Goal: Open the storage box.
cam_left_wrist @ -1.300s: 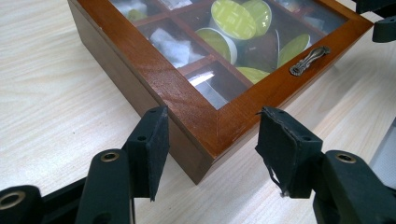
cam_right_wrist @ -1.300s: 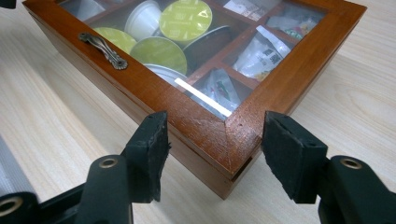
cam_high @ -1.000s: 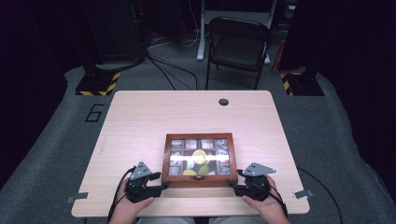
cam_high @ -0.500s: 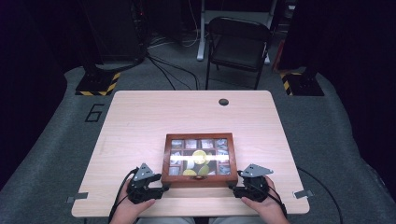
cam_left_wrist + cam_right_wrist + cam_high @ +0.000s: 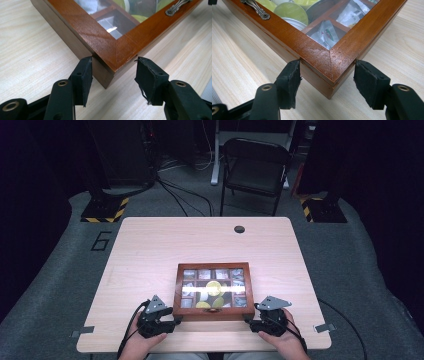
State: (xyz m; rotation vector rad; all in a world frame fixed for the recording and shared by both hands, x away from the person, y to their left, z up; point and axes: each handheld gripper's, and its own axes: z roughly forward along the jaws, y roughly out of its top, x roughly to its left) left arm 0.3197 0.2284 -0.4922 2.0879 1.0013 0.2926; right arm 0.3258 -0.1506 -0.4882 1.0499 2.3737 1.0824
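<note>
Wooden box (image 5: 213,290) with glass lid sits at the near middle of the table (image 5: 165,245), packets and round green tins visible in its compartments.

Left gripper (image 5: 170,324) is at the box's 7 o'clock corner, right gripper (image 5: 252,323) at its 5 o'clock corner. I read this as a two-handed corner hold, for steadying or shifting the box squarely.

Left gripper view: jaws straddle the corner (image 5: 110,75); the left pad (image 5: 85,72) touches the side wall and the right pad sits at the front edge, so I take it as clamped on the corner.

Right gripper view: corner (image 5: 329,82) lies between the jaws, one pad touching, the other with a visible gap, so not clamped.

Against the earlier frames, the left jaws have just been closing on the corner. The box and both hands keep their places.
</note>
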